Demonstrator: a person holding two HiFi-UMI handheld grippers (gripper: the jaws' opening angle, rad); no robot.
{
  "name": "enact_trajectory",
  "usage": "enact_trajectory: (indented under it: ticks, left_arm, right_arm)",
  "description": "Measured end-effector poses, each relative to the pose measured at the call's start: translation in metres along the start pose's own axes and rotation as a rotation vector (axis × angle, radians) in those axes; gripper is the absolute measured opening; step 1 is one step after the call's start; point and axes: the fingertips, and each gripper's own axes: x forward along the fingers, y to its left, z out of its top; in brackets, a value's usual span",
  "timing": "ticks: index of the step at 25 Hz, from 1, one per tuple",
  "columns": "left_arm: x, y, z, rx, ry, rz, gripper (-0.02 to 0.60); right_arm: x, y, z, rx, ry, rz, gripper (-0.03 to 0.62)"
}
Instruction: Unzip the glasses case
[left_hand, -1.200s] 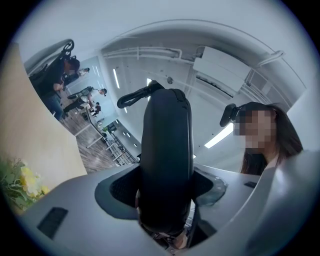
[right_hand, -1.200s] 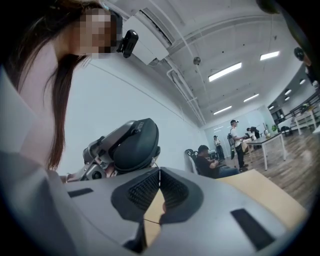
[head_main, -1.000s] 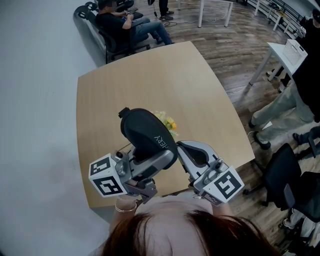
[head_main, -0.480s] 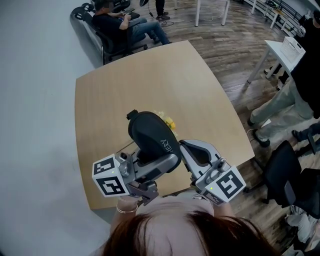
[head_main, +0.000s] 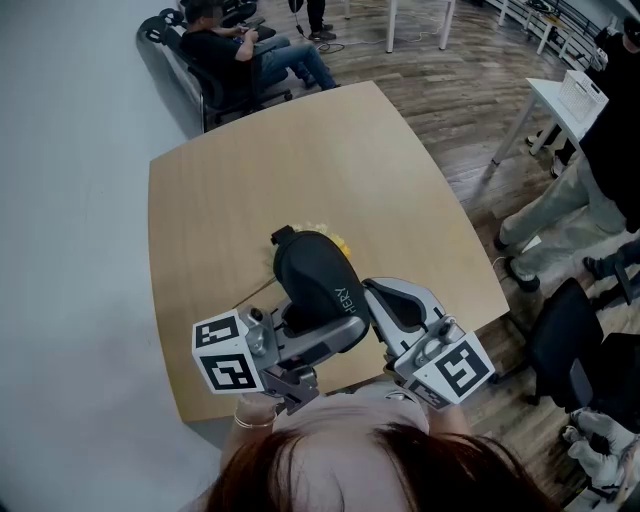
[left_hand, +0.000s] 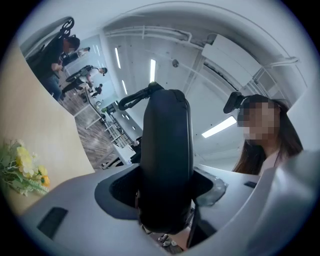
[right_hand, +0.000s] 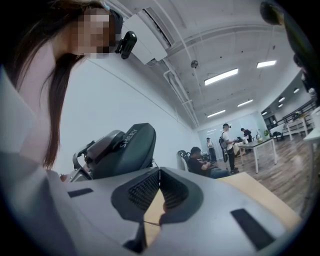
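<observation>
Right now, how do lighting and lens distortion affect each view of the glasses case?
Left gripper view: strong fisheye, glasses case a backlit near-black silhouette. Right gripper view: fisheye too, case lettering legible, ceiling lights bright. Head view: even light, sharp.

We see a light wooden table (head_main: 300, 170) filling the middle of the head view, with a small bunch of yellow flowers (head_main: 341, 244) showing near its centre. At the upper left of the frame a seated person (head_main: 245, 50) occupies a dark chair just beyond the table's far edge, on a wood-plank floor (head_main: 460, 90). Along the right edge we make out a white table (head_main: 547, 98), a standing person (head_main: 590, 200) in light trousers, and a dark office chair (head_main: 560, 350) at the lower right.
</observation>
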Motion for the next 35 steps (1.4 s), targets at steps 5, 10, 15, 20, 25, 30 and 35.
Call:
enact_trajectory:
  ticks: [5,10,15,20,25,30,35]
  left_arm:
    - [0.0,0.0,-0.008,-0.007,0.046,0.0,0.278]
    - [0.004,-0.002,-0.018,-0.013,0.072,-0.003,0.278]
    - [0.005,-0.003,-0.023,-0.022,0.095,-0.013,0.278]
    - [0.007,-0.002,-0.029,-0.027,0.123,-0.013,0.278]
    - [0.011,-0.003,-0.037,-0.028,0.148,-0.006,0.278]
    - [0.011,0.0,-0.039,-0.038,0.168,-0.004,0.278]
    - [0.01,0.003,-0.043,-0.044,0.186,0.002,0.278]
  right_arm:
    - [-0.002,-0.001,-0.003,-0.012,0.014,-0.01,0.014]
    - [-0.008,-0.002,-0.002,-0.016,0.01,-0.015,0.014]
    - [-0.012,-0.004,-0.004,-0.025,0.021,-0.031,0.014]
    - [-0.013,-0.005,-0.001,-0.023,0.008,-0.033,0.014]
    - [-0.02,-0.011,-0.009,-0.042,0.043,-0.053,0.014]
    - [-0.017,-0.014,-0.009,-0.04,0.048,-0.06,0.014]
    - [-0.016,-0.016,-0.01,-0.054,0.051,-0.057,0.014]
